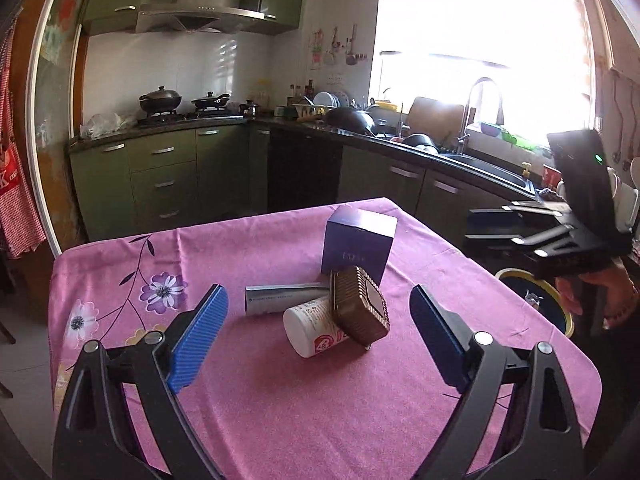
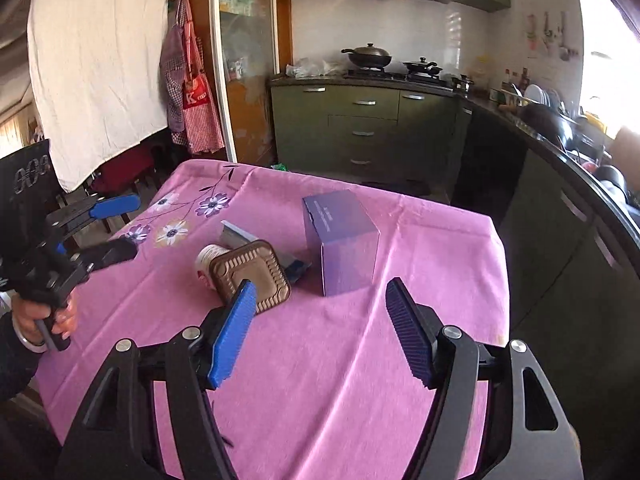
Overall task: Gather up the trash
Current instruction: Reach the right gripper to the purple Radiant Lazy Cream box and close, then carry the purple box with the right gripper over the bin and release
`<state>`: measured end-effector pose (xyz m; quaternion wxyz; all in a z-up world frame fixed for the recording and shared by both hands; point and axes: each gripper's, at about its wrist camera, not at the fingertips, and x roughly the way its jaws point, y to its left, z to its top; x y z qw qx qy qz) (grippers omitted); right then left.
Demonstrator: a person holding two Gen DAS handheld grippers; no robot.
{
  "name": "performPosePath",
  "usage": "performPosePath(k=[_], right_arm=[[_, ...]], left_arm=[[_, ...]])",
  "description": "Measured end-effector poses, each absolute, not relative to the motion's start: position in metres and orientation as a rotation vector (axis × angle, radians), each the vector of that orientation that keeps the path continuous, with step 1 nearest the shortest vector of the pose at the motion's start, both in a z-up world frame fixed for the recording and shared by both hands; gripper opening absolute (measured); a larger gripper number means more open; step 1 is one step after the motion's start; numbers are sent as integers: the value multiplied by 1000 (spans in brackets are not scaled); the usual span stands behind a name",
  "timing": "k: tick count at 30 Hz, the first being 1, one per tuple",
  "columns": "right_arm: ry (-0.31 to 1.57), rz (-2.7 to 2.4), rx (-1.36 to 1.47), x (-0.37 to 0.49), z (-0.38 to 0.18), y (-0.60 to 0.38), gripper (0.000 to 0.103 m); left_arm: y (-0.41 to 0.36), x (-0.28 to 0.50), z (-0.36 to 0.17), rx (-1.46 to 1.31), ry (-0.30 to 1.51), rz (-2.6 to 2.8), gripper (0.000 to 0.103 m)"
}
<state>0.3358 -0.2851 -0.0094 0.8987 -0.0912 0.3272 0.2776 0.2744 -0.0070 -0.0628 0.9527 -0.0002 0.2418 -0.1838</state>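
Mid-table, trash pile sits apart from every tablecloth edge.

We hold our left gripper wide open, blue pads spread, nothing between them. Our right gripper gapes open too, holding nothing. Each hand grips a handle, our right hand off to the left gripper's right.
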Motion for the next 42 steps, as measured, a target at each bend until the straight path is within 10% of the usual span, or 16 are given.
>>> performPosePath(k=[18,25,42], right_arm=[[839,604,-314,464,-75,-207,69],[854,608,-275,465,-78,-205,54],[764,324,-116,356,-15,-356,53]], left_arm=[[-17,282,-82,-15,583,-435,88],[-24,280,-85,5,592,-448,88],[-28,279,-87,29,595,-445,88]])
